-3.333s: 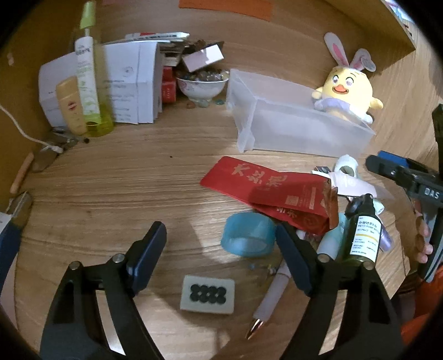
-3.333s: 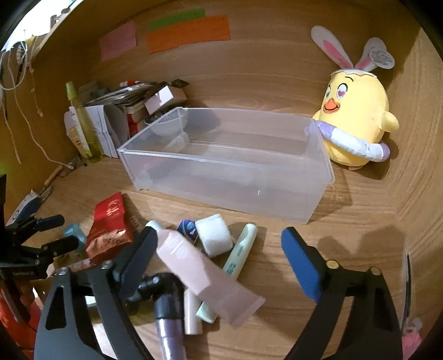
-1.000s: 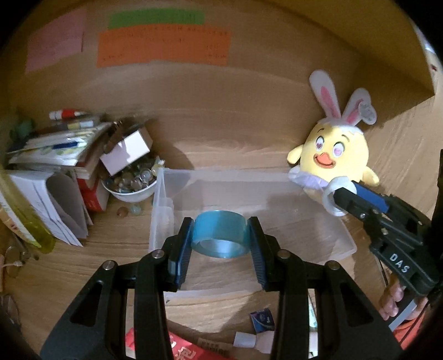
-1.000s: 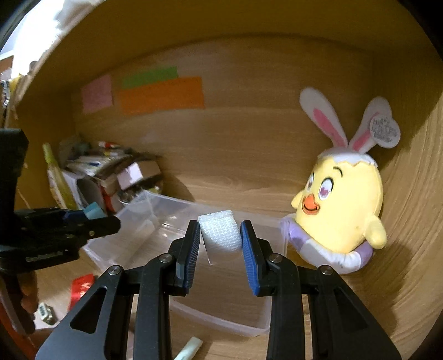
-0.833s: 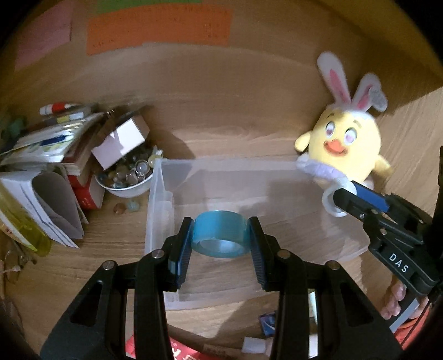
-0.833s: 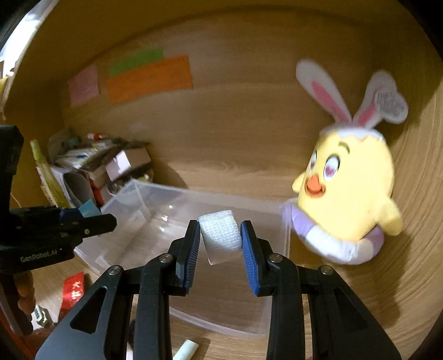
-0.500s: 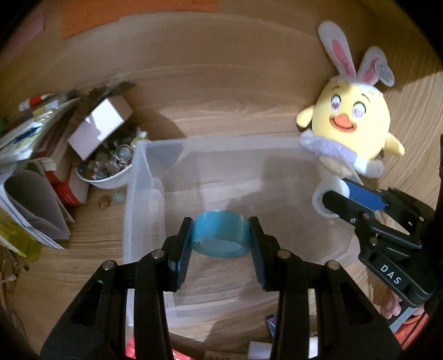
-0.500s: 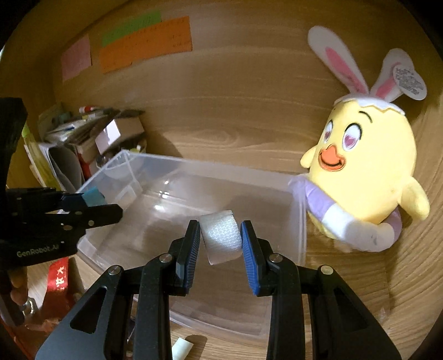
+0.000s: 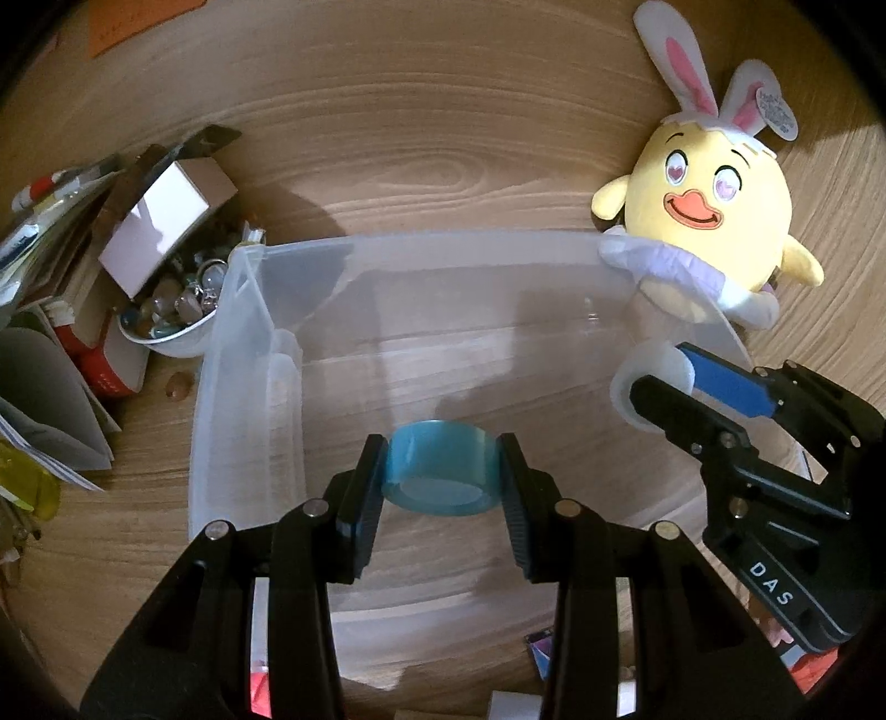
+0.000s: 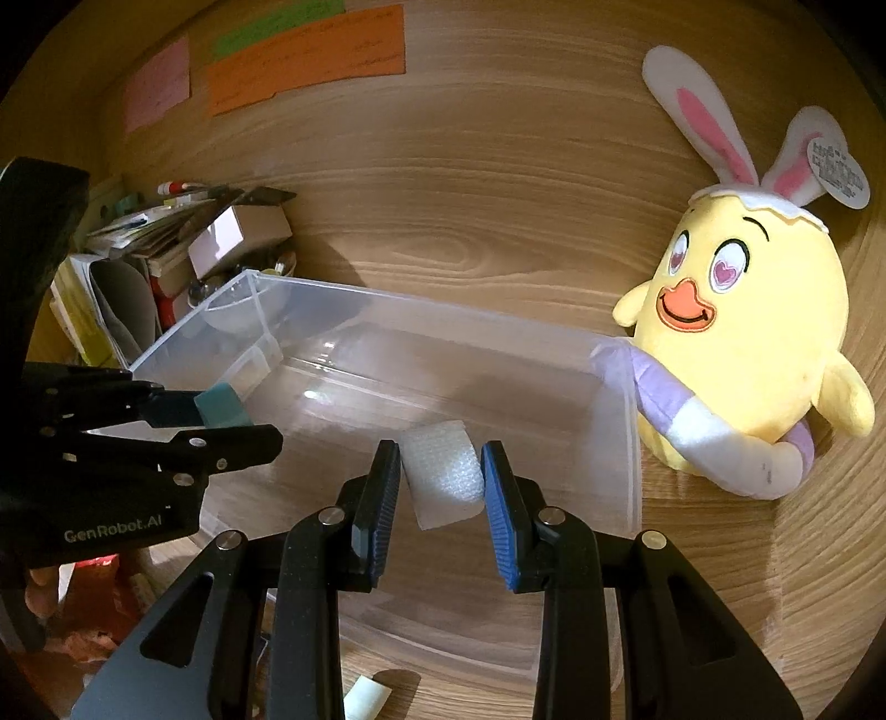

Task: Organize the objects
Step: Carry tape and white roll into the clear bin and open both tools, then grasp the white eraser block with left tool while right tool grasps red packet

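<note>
We have the blue tape (image 9: 440,469) clenched between the left gripper (image 9: 442,482) jaws and the white roll (image 10: 441,473) pinched in the right gripper (image 10: 441,483), both hanging over the open bin (image 9: 252,354). We should lower each near the floor beneath the jaws, then release.

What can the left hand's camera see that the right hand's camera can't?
Only the left wrist view shows the inside of the white bowl of stones, the hole through the blue tape roll, and a stray stone on the desk.

Only the right wrist view shows the pink sticky note and green sticky note on the wall.

Both show the clear plastic bin, the yellow plush chick, the left gripper shut on the tape, and the right gripper shut on the white gauze roll.
</note>
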A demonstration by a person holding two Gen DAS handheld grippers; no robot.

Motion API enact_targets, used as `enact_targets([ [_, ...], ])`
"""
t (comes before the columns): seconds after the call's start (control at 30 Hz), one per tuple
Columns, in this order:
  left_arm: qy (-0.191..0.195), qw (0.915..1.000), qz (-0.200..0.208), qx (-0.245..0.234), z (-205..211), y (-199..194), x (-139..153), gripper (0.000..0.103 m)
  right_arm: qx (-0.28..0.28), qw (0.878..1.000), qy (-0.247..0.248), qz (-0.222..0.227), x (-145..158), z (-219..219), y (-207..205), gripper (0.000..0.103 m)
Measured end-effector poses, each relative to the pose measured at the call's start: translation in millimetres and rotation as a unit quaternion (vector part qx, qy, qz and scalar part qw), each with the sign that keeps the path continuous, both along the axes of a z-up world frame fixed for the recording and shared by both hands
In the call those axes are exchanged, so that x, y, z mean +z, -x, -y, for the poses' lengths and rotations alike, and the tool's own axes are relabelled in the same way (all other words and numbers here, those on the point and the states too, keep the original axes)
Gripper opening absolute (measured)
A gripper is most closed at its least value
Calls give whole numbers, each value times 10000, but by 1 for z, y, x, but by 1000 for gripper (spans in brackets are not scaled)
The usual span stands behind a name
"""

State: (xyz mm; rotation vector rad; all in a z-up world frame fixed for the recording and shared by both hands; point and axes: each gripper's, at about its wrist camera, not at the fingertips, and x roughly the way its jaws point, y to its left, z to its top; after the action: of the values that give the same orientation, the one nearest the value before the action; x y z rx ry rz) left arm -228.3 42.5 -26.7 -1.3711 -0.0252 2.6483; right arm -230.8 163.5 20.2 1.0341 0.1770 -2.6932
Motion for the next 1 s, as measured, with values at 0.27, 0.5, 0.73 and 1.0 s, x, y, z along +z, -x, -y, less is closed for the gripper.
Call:
enact_targets([
  [0.27,-148,9999,-78,-18,2,-5,10,52,30,10000,3,-45,4,3,-4,51],
  [0.5,32,9989,-465,101,9,-23,32,64,-3,9993,-39,-375,19,3,-17,64],
  [0.73,172,9960,-838,255,25,-49,52,70,45,9982,21,-593,38,1,-34,70],
  [1.0,77,9936,-1066,357,45,-81,59,83,167,9974,99,-688,49,6,-60,71],
])
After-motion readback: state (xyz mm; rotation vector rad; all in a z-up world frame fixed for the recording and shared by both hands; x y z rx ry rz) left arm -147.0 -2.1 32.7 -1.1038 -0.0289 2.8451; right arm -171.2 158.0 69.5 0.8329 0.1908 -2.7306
